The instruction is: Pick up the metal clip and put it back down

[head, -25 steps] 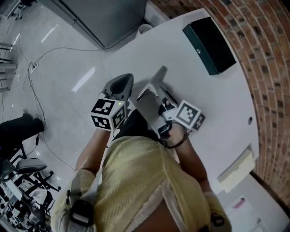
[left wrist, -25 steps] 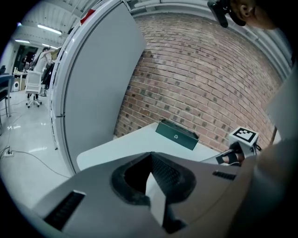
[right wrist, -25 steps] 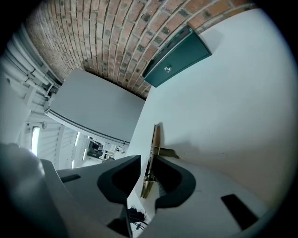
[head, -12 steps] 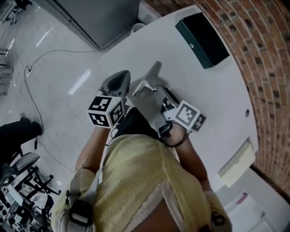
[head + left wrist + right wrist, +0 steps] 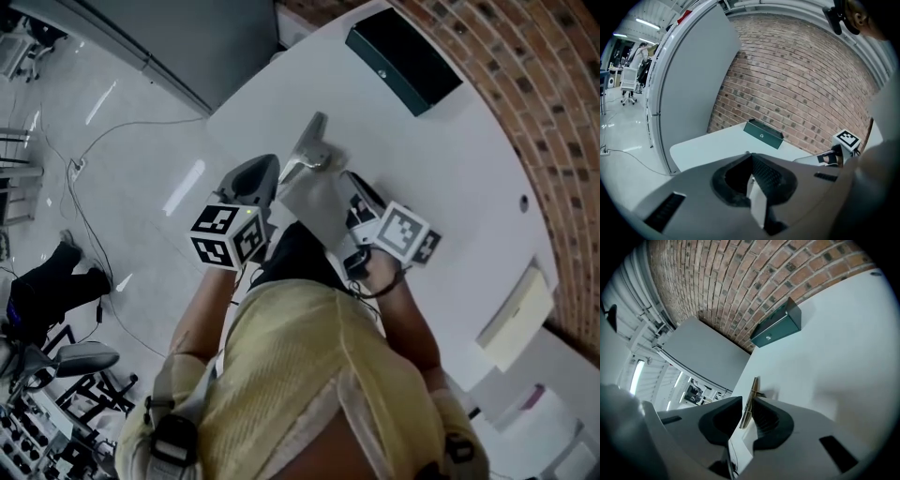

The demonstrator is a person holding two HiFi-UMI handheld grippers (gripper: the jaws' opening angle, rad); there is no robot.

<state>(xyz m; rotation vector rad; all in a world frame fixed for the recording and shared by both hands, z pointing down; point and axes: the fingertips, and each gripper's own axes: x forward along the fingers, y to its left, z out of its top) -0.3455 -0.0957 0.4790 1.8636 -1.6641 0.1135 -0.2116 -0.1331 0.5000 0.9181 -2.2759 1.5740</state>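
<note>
My right gripper [image 5: 749, 399] has the metal clip [image 5: 753, 387] standing on edge between its fingers. They have just been closing and now pinch it from both sides, so the grip is firm. The clip's thin, brassy length pokes out past my fingertips toward twelve o'clock in the right gripper view. It appears to hang clear of the white table [image 5: 441, 159], with a faint shadow lying just beside it at three o'clock. In the head view the clip sits near the table's left edge. The dark green box [image 5: 403, 56] lies well apart from it between one and two o'clock, up against the brick wall [image 5: 553, 103]. A pale beige block [image 5: 514, 319] rests at the table's rim between four and five o'clock. My left gripper [image 5: 750, 154] carries nothing. Its fingers are pressed together to a point with only their own dark pads meeting. It floats just beside the right one, at about eight o'clock from the clip in the head view, over the table's edge and the pale floor [image 5: 122, 141]. From the left gripper view the green box shows at twelve o'clock, and the marker cube [image 5: 846, 138] of my right gripper shows at about three o'clock.
</note>
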